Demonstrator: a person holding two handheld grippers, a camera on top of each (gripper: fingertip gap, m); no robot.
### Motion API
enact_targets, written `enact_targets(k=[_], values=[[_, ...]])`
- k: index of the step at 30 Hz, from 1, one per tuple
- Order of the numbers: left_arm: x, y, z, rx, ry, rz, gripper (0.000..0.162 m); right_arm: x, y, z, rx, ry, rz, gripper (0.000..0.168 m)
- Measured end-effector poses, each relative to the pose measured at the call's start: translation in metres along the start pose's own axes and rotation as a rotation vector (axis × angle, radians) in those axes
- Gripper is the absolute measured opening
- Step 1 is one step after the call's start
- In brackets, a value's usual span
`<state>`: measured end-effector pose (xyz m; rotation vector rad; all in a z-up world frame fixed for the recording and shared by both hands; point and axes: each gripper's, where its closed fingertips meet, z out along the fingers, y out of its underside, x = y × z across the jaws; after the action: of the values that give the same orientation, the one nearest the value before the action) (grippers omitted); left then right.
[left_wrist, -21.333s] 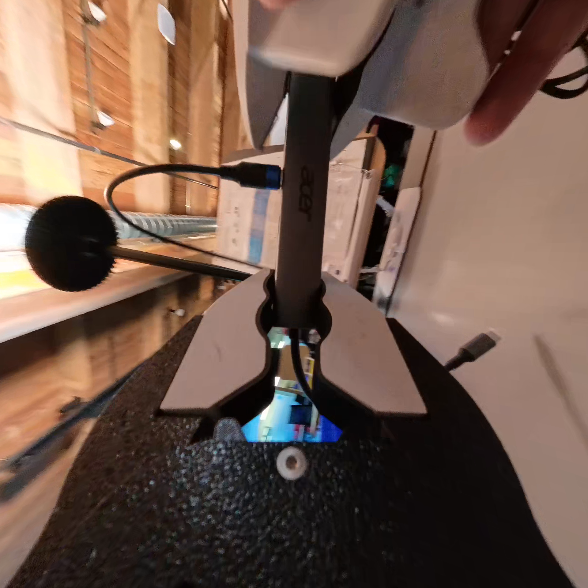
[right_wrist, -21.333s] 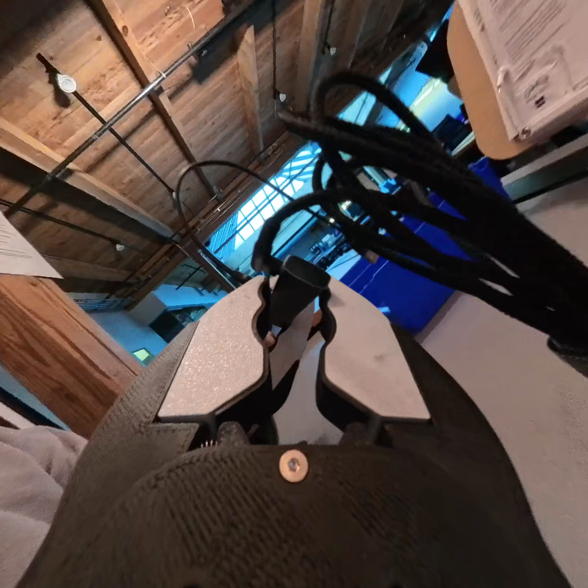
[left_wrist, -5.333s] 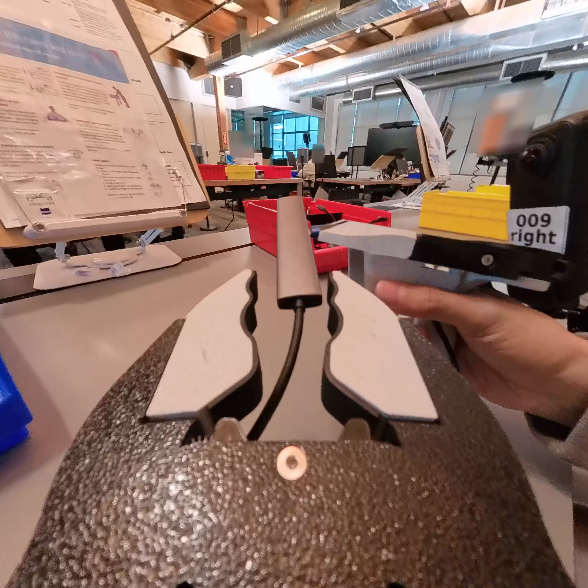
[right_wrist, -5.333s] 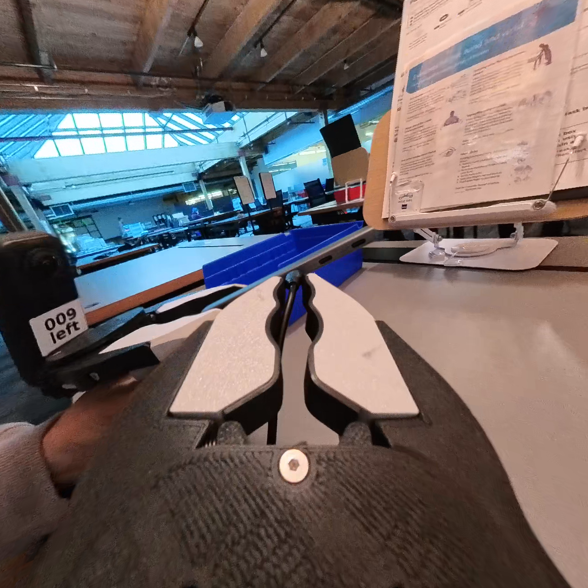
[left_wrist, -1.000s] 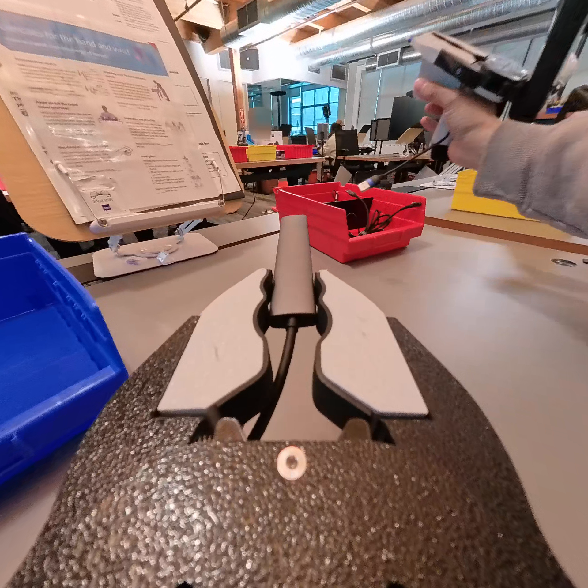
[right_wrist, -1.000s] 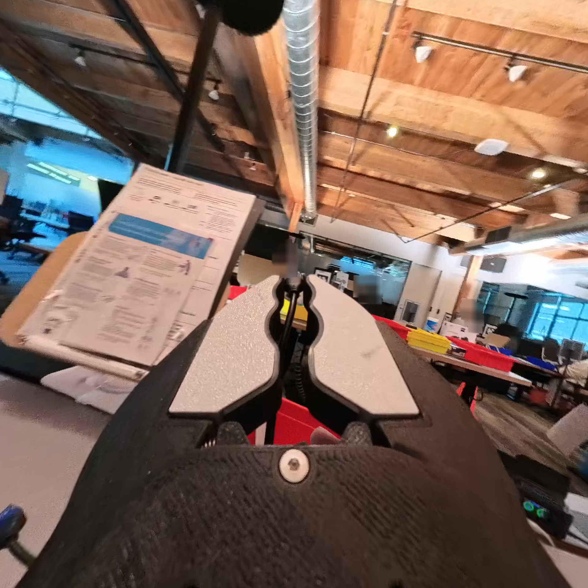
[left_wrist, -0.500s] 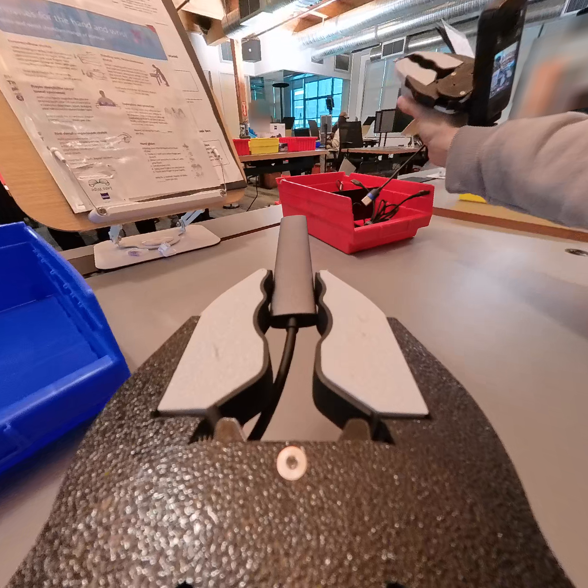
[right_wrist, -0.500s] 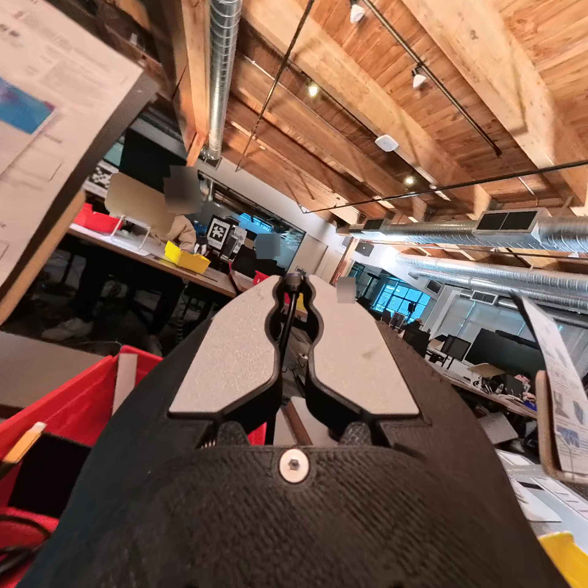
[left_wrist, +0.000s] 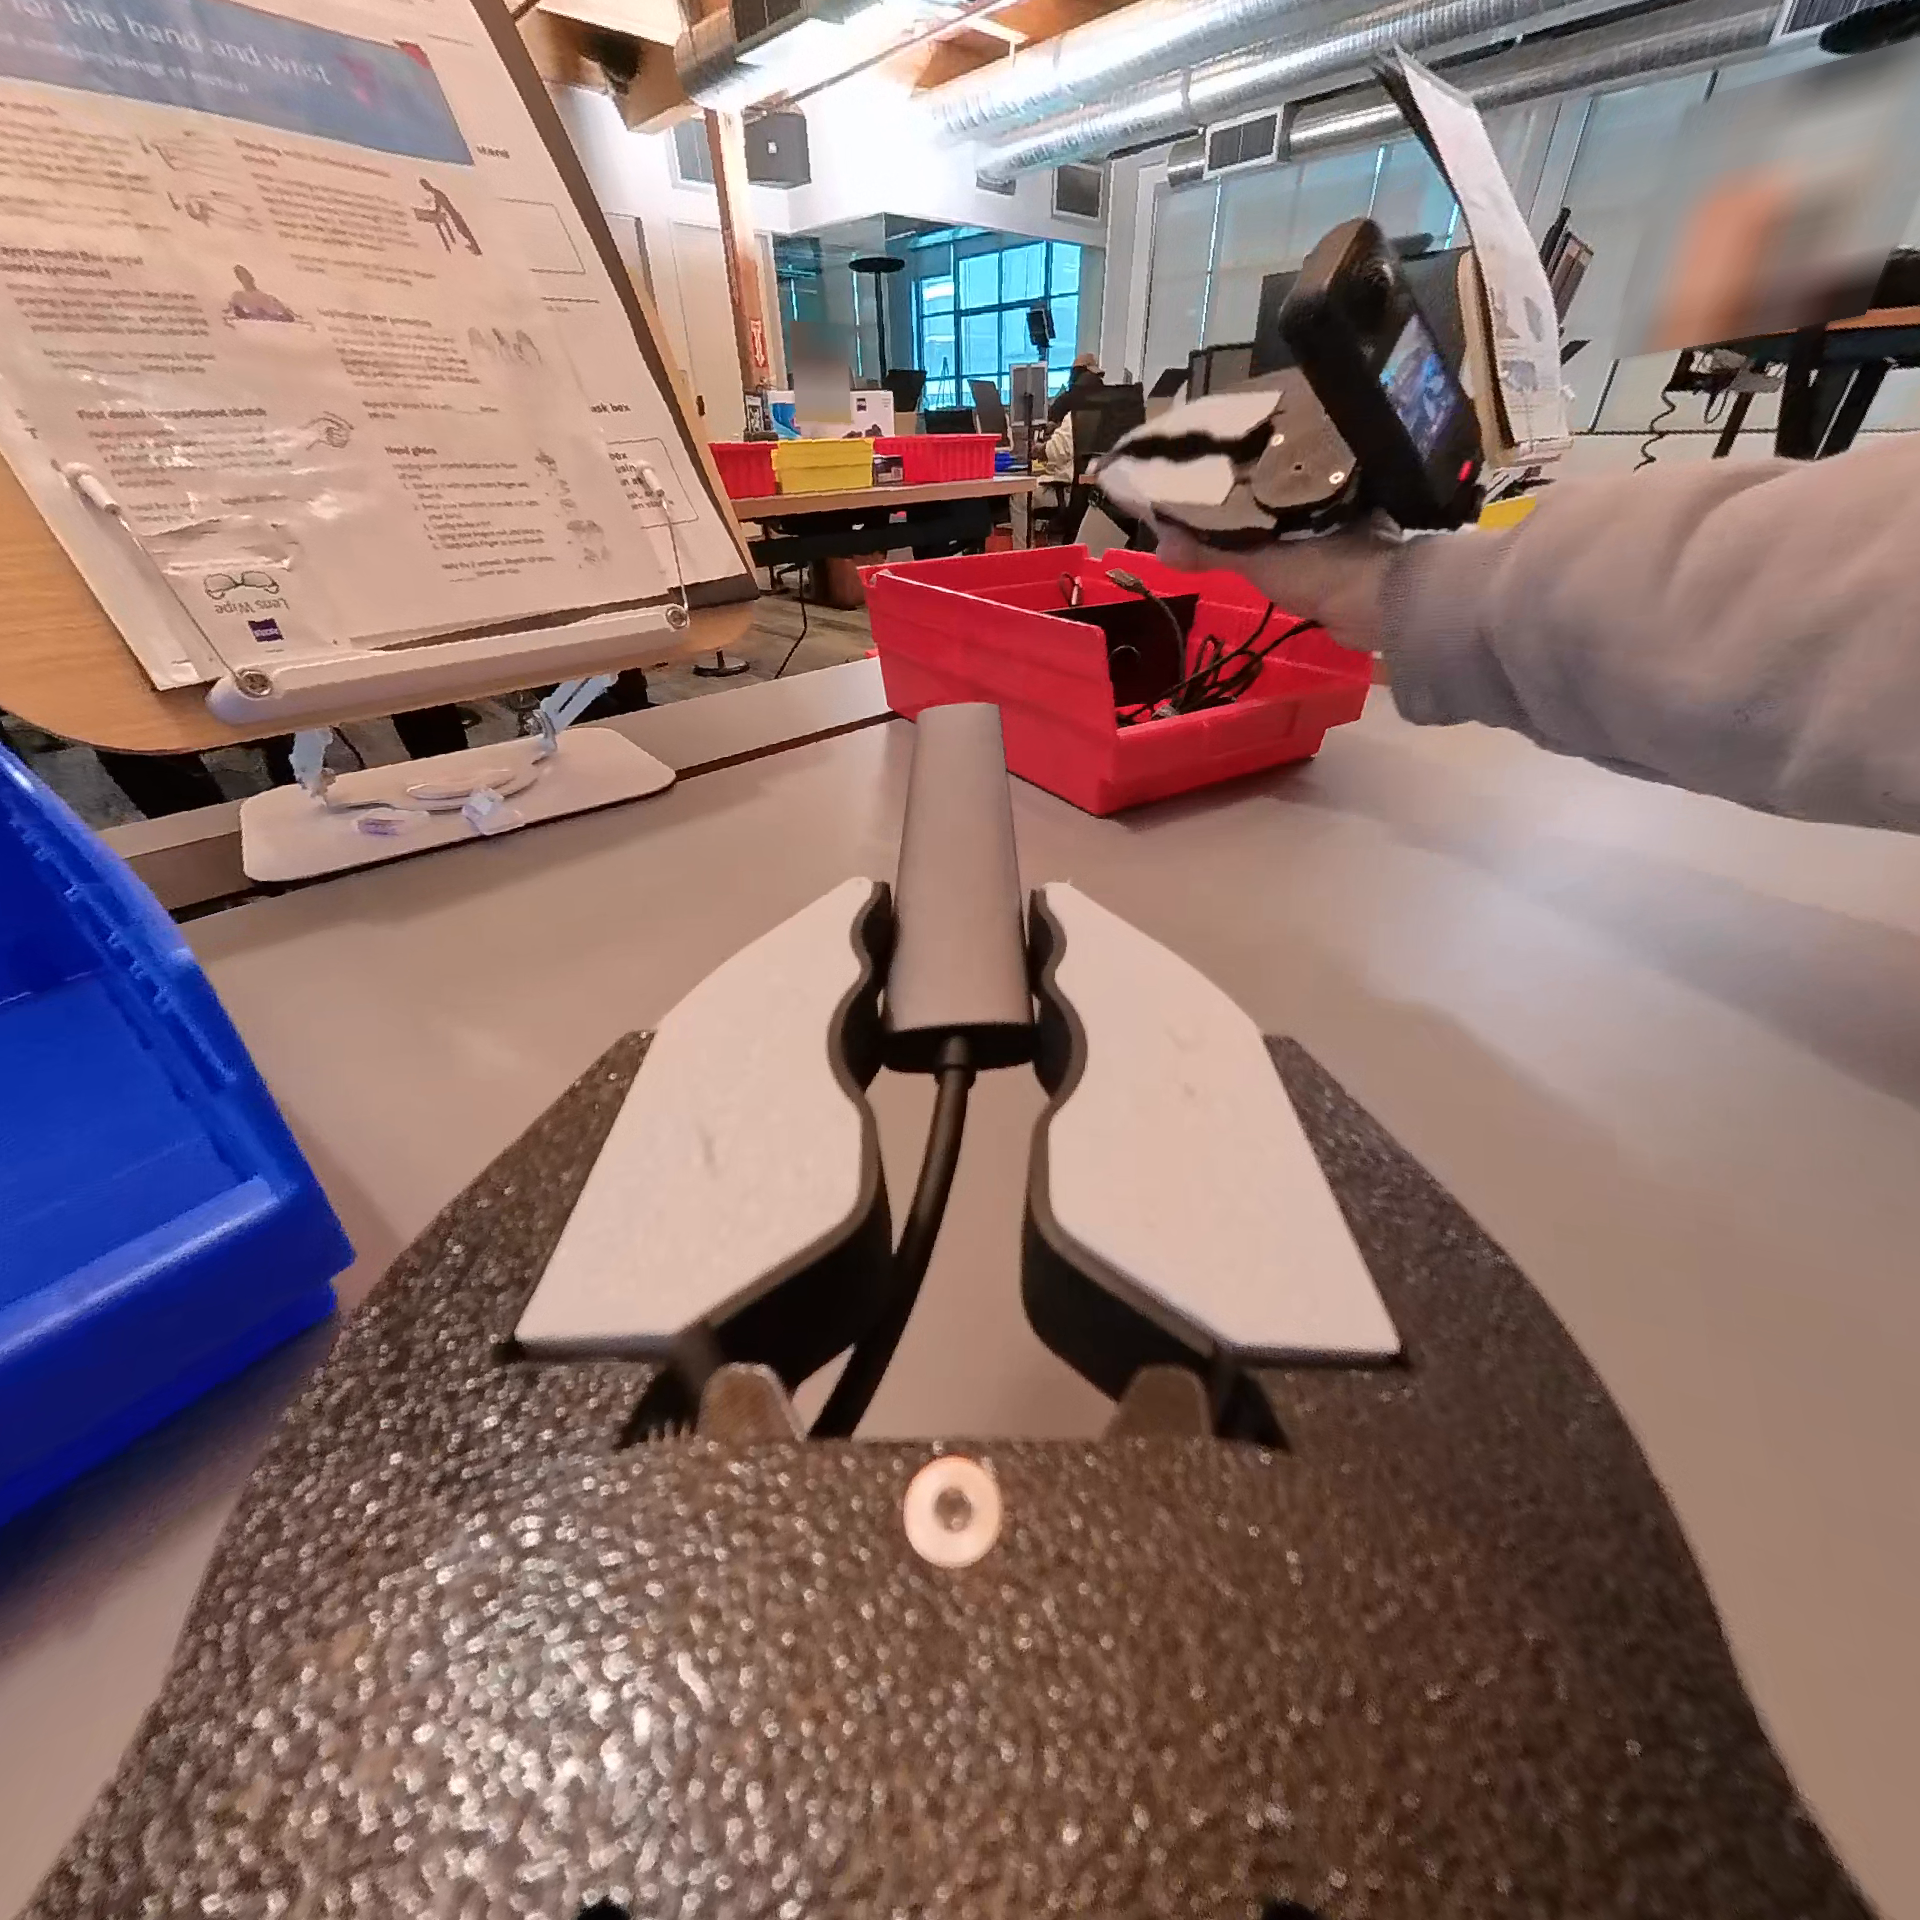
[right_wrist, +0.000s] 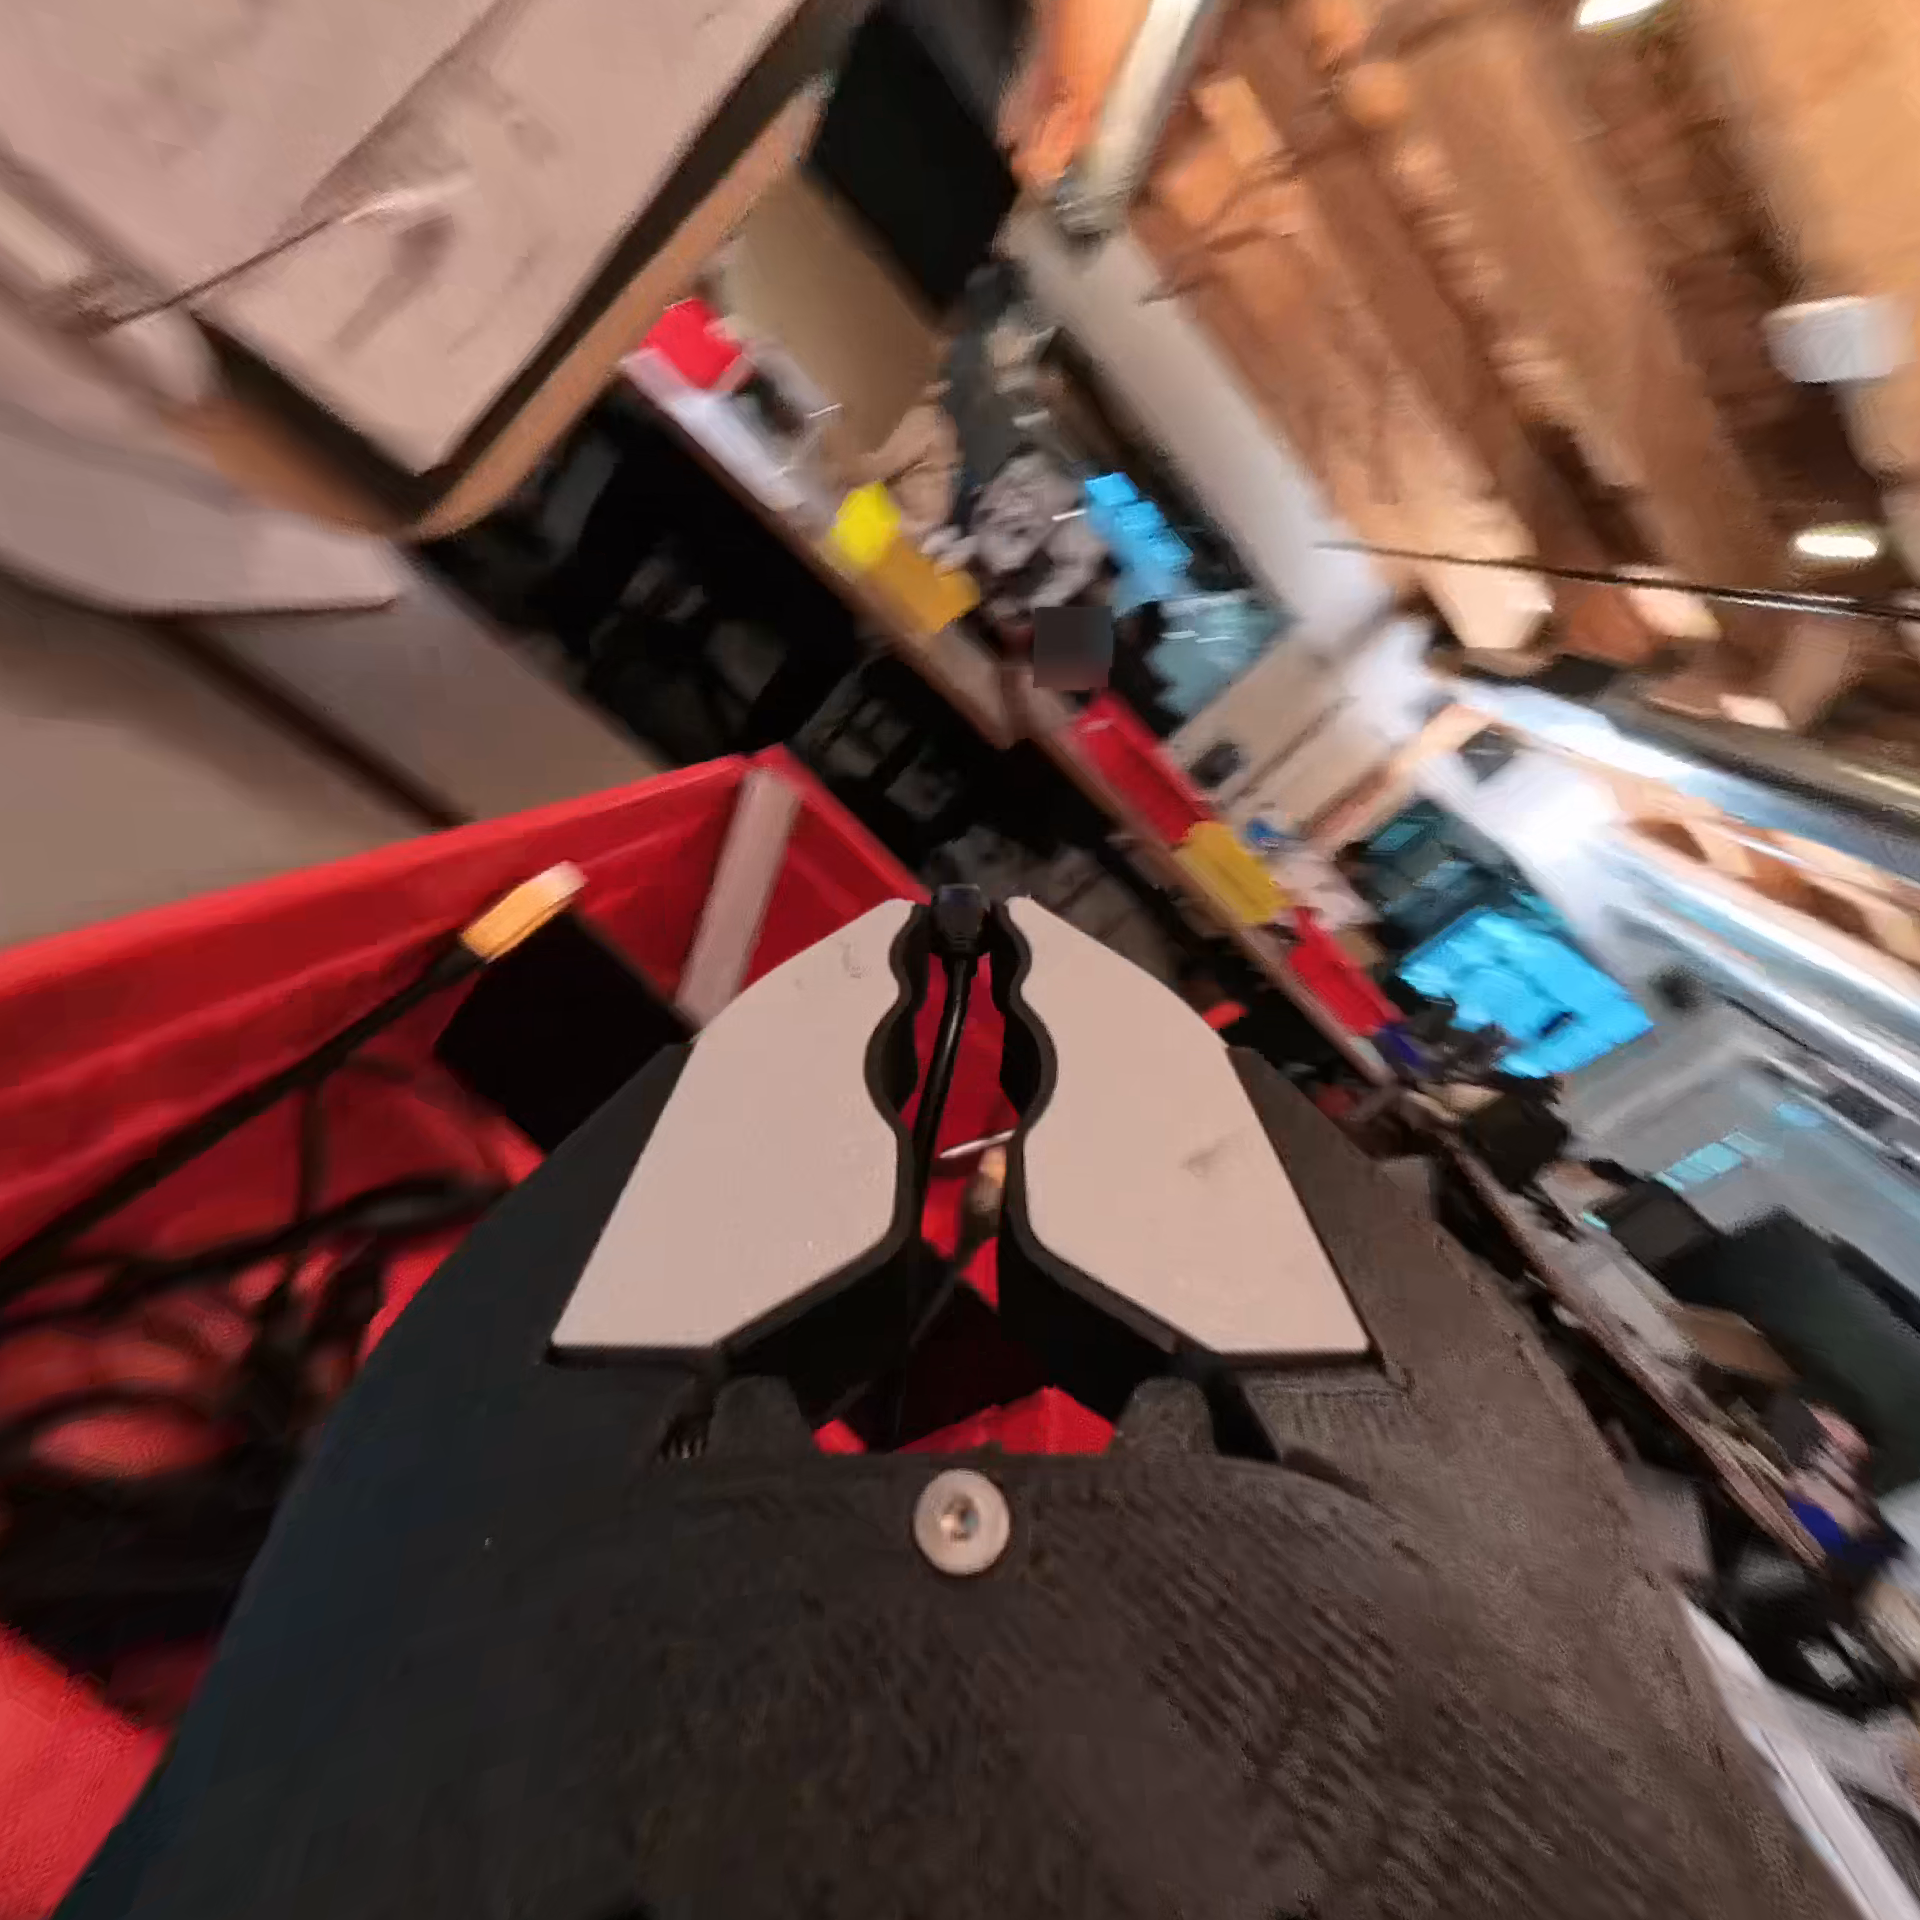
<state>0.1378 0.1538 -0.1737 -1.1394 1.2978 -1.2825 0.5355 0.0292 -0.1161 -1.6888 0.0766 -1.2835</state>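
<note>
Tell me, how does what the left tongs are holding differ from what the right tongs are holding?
The left tongs grip a grey metal bar-shaped adapter; the right tongs pinch only a thin black cable by its small plug end. The adapter sticks out well beyond the tips and sits low over the grey table, while the cable's plug barely reaches the tips, above the red bin. Both have a black cord trailing back between the fingers.

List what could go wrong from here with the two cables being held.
1. The right tongs pinch only the tip of a thin black cable above the red bin; it might slip out.
2. That cable trails into the tangle of cords in the bin, so lifting may drag others along.
3. The left tongs grip the grey hub near its cord end; it could pivot or slide.
</note>
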Motion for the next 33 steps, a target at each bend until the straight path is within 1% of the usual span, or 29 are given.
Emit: enact_targets(k=[1, 4, 6, 7, 8, 9, 10, 11, 14, 15, 16, 17, 18, 19, 21, 22, 23, 25, 26, 27, 28, 29, 31, 33], values=[[0.0, 0.0, 0.0, 0.003, 0.001, -0.002, 0.024, -0.014, 0.005, 0.0, -0.034, -0.109, -0.02, 0.011], [-0.003, -0.001, -0.001, 0.01, 0.002, -0.022, 0.024, -0.032, 0.022, -0.007, -0.13, -0.326, -0.087, 0.012], [-0.004, -0.002, -0.002, 0.011, 0.004, -0.028, 0.024, -0.04, 0.053, -0.015, -0.298, -0.46, -0.123, 0.014], [-0.004, -0.001, -0.002, 0.012, 0.006, -0.034, 0.024, -0.044, 0.069, -0.021, -0.388, -0.526, -0.141, 0.023], [-0.004, -0.001, -0.002, 0.013, 0.009, -0.04, 0.024, -0.044, 0.081, -0.027, -0.455, -0.563, -0.157, 0.034], [-0.004, -0.001, -0.002, 0.014, 0.011, -0.046, 0.024, -0.039, 0.087, -0.029, -0.485, -0.557, -0.157, 0.043], [-0.003, -0.001, -0.001, 0.012, 0.013, -0.048, 0.024, -0.031, 0.087, -0.028, -0.488, -0.524, -0.134, 0.051], [-0.003, -0.001, -0.001, 0.01, 0.015, -0.047, 0.024, -0.024, 0.084, -0.027, -0.479, -0.5, -0.093, 0.053], [-0.003, -0.002, -0.001, 0.011, 0.012, -0.04, 0.024, 0.002, 0.067, -0.026, -0.441, -0.394, 0.023, 0.047], [-0.003, -0.002, -0.001, 0.009, 0.014, -0.04, 0.024, 0.007, 0.059, -0.029, -0.441, -0.369, 0.059, 0.048], [-0.003, -0.001, -0.001, 0.006, 0.019, -0.041, 0.024, 0.005, 0.045, -0.034, -0.419, -0.368, 0.113, 0.049], [-0.002, -0.001, -0.001, 0.002, 0.025, -0.04, 0.024, -0.007, 0.025, -0.043, -0.371, -0.406, 0.187, 0.049], [-0.001, 0.0, 0.0, -0.001, 0.035, -0.037, 0.025, -0.03, 0.001, -0.057, -0.307, -0.509, 0.274, 0.05], [0.001, 0.0, 0.0, -0.004, 0.049, -0.034, 0.025, -0.062, -0.025, -0.078, -0.244, -0.662, 0.368, 0.051], [0.007, 0.0, 0.002, -0.001, 0.084, -0.045, 0.024, -0.123, -0.083, -0.131, -0.067, -0.951, 0.544, 0.061], [0.013, -0.001, 0.002, 0.011, 0.125, -0.062, 0.025, -0.149, -0.109, -0.161, 0.046, -1.08, 0.585, 0.062], [0.021, -0.004, 0.001, 0.033, 0.191, -0.079, 0.024, -0.171, -0.125, -0.189, 0.138, -1.183, 0.587, 0.062], [0.041, -0.013, -0.006, 0.085, 0.354, -0.084, 0.024, -0.2, -0.137, -0.219, 0.207, -1.262, 0.587, 0.067], [0.049, -0.016, -0.011, 0.102, 0.419, -0.077, 0.024, -0.207, -0.145, -0.234, 0.239, -1.328, 0.629, 0.07], [0.056, -0.018, -0.015, 0.11, 0.479, -0.07, 0.024, -0.208, -0.155, -0.25, 0.297, -1.413, 0.682, 0.064], [0.062, -0.018, -0.019, 0.107, 0.535, -0.063, 0.024, -0.206, -0.164, -0.267, 0.372, -1.501, 0.708, 0.05], [0.068, -0.016, -0.022, 0.096, 0.583, -0.056, 0.024, -0.204, -0.17, -0.28, 0.425, -1.56, 0.713, 0.042], [0.078, -0.011, -0.027, 0.063, 0.67, -0.041, 0.024, -0.207, -0.175, -0.296, 0.443, -1.62, 0.672, 0.041], [0.084, -0.009, -0.028, 0.049, 0.7, -0.028, 0.025, -0.212, -0.18, -0.309, 0.452, -1.655, 0.621, 0.042]])
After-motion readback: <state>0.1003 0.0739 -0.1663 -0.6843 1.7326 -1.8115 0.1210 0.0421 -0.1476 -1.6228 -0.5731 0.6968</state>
